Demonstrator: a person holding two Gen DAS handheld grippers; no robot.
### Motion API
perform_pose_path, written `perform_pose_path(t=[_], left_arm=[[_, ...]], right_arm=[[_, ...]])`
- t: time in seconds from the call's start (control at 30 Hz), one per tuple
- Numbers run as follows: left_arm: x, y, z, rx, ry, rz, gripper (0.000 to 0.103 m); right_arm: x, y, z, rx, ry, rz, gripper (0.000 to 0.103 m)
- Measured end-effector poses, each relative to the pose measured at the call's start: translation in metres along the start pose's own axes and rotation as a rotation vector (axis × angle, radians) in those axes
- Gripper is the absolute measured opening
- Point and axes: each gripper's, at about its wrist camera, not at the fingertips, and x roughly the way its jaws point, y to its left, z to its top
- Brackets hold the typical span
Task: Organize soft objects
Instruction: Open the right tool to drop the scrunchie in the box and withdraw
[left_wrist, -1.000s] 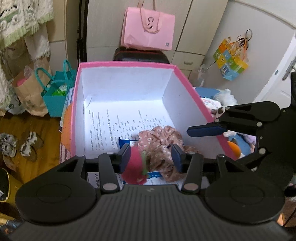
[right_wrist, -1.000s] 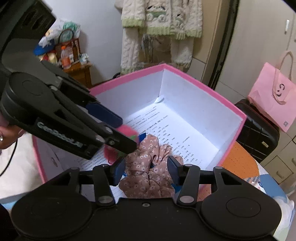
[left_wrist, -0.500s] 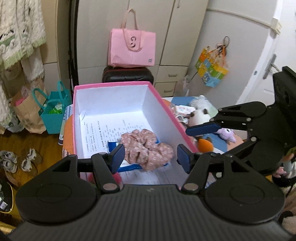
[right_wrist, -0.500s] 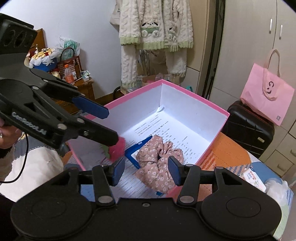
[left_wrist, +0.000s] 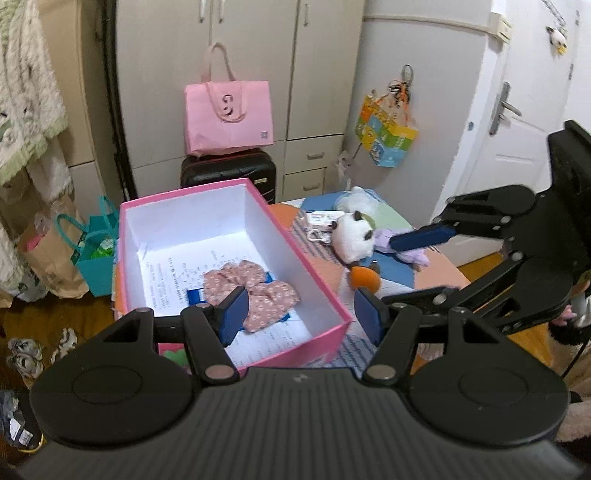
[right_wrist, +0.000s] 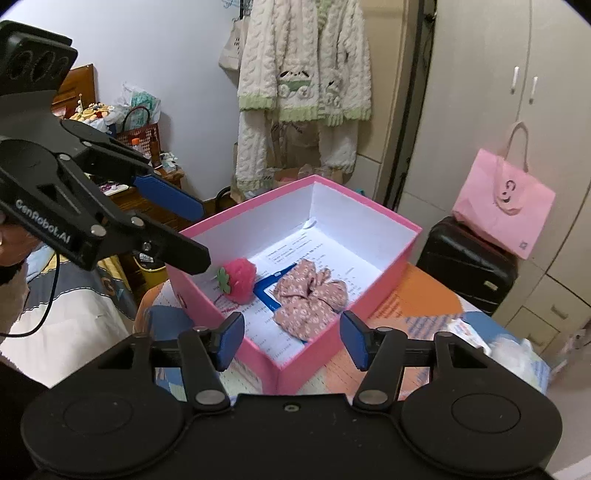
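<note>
Pink box (right_wrist: 384, 273): open-topped, white inside, standing on the table (left_wrist: 436, 267); a printed sheet lines its floor.

Floral scrunchie (right_wrist: 308, 295): dusty pink with small white flowers, lying on the sheet in the middle of the box, partly over a blue-framed card (right_wrist: 267, 291).

Strawberry plush (right_wrist: 238, 280): bright pink with a green leaf, inside the box against the near-left wall in the right wrist view, just beside the scrunchie; in the left wrist view only its green leaf (left_wrist: 176, 356) peeks past the finger.

Left gripper (left_wrist: 301, 315): held above the near end of the box, jaws partly apart with nothing between the blue pads; they have just been opening, most of it early in the last second.

Right gripper (right_wrist: 291, 339): held over the near corner of the box, jaws partly apart and empty; they have just been opening further.

Panda plush (left_wrist: 352, 238): white with dark ears, lying on the table to the right of the box, well outside it.

Purple plush (left_wrist: 406, 247): touching the panda, partly hidden by the right gripper's finger.

Orange plush (left_wrist: 365, 277): on the table between the panda and the box.

White fluffy item (left_wrist: 354, 201): at the far side of the table, on a blue cloth.

Pink tote bag (left_wrist: 229, 114): resting on a black suitcase (left_wrist: 229, 175) in front of the wardrobe.

Cream knitted garment (right_wrist: 303, 85): hanging on the wall beyond the box.
</note>
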Motion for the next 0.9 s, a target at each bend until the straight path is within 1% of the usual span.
perform_pose_path(t=[0.07,0.17,0.27,0.43,0.47,0.53,0.73,0.9], left_arm=[[0.002,-0.010,0.000,0.010,0.008,-0.013,0.062],[0.008,-0.025,0.001,0.034,0.026,-0.032,0.062],[0.018,-0.040,0.004,0.057,0.046,-0.053,0.062],[0.036,-0.066,0.008,0.091,0.077,-0.101,0.063],[0.042,-0.071,0.009,0.097,0.085,-0.116,0.071],[0.051,-0.079,0.010,0.100,0.086,-0.140,0.078],[0.087,-0.099,0.015,0.099,0.119,-0.181,0.078],[0.113,-0.106,0.014,0.099,0.123,-0.153,0.080]], right_arm=[[-0.018,-0.006,-0.011,0.006,-0.034,-0.028,0.063],[-0.042,-0.023,-0.030,0.064,-0.061,-0.065,0.064],[-0.059,-0.040,-0.051,0.118,-0.066,-0.117,0.064],[-0.078,-0.070,-0.083,0.222,-0.066,-0.172,0.065],[-0.080,-0.076,-0.088,0.240,-0.067,-0.178,0.065],[-0.082,-0.085,-0.097,0.266,-0.071,-0.181,0.066],[-0.077,-0.103,-0.112,0.301,-0.081,-0.174,0.068],[-0.066,-0.124,-0.121,0.321,-0.086,-0.167,0.069]])
